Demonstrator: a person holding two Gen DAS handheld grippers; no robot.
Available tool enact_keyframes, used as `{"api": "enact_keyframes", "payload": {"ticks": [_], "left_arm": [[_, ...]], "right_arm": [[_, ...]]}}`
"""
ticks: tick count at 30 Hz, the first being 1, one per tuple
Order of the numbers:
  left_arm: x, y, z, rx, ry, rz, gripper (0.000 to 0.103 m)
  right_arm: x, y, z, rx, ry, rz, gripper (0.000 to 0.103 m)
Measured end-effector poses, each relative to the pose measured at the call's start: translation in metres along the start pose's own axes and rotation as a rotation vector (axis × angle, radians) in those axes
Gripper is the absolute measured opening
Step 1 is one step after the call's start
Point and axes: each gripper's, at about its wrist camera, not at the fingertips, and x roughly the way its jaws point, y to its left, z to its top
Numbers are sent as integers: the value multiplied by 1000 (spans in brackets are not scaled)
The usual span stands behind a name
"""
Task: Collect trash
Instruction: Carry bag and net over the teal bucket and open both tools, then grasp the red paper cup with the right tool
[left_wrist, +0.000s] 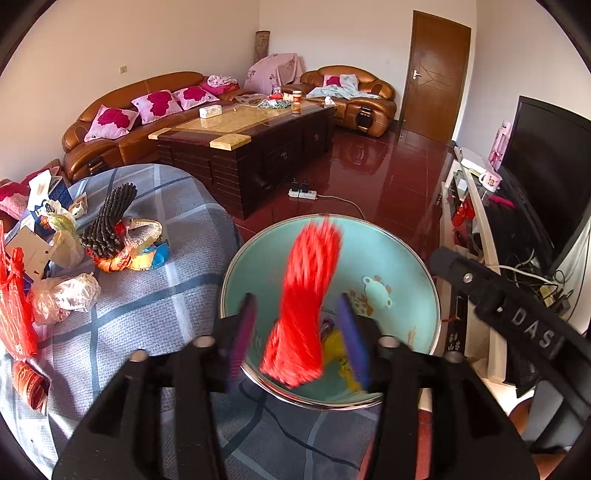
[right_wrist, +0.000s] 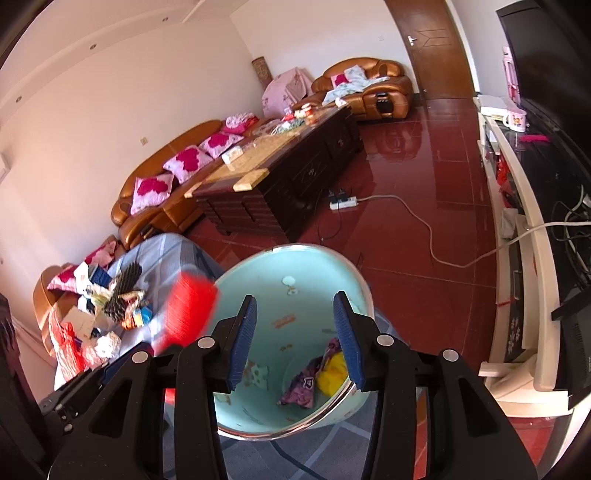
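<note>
The red net (left_wrist: 303, 306) is caught blurred over the mouth of the bin (left_wrist: 413, 266), between the fingers of the left gripper (left_wrist: 299, 332), whose jaws stand apart and do not press on it. From the right wrist view the same net (right_wrist: 188, 314) sits at the bin's (right_wrist: 354, 280) left rim rather than squarely inside, so it could catch on the edge and slide down onto the cloth (left_wrist: 147, 306) (a light, springy thing is easily deflected). The bin is tilted, and the right gripper (right_wrist: 295, 332) has its jaws apart about the near rim; whether a pad touches the rim cannot be told from this angle. If the bin is not steadied, it could roll or tip, and what already lies inside could spill: a yellow scrap (right_wrist: 332, 373) and a purple wrapper (right_wrist: 306, 384).

The net is bright red, ribbed like foam fruit mesh, long and limp, smeared by motion in both views. It would be judged soft and nearly weightless.

More trash (left_wrist: 62, 236) is left well apart on the cloth: a black net (left_wrist: 107, 221), crumpled plastic (left_wrist: 66, 291), a red bag (left_wrist: 14, 306), so the task is judged far from done.
</note>
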Motion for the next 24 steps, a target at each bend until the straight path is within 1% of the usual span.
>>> {"api": "enact_keyframes", "payload": {"ticks": [2,4,5,6,13,17,19,24], "left_arm": [[-3,0,0,-1,-14,0,62],[-7,0,1,1,-24,2,73],[-10,0,1,-3,-36,14,82],[-13,1,2,-7,-52,26,86],[-30,12,3,-32,-96,63,91],[-36,24,2,-51,-97,88,92],[-38,31,0,-61,-94,100,93],[-44,48,-2,-96,-89,119,93]], "right_arm": [[-5,-2,3,10,-20,-4,44],[-9,-4,4,21,-37,-3,44],[-11,-4,5,25,-43,-3,44],[-12,-4,6,28,-49,-3,44],[-20,1,8,25,-76,5,45],[-23,7,8,10,-83,10,46],[-25,12,7,-1,-90,13,50],[-27,28,4,-43,-95,18,54]]}}
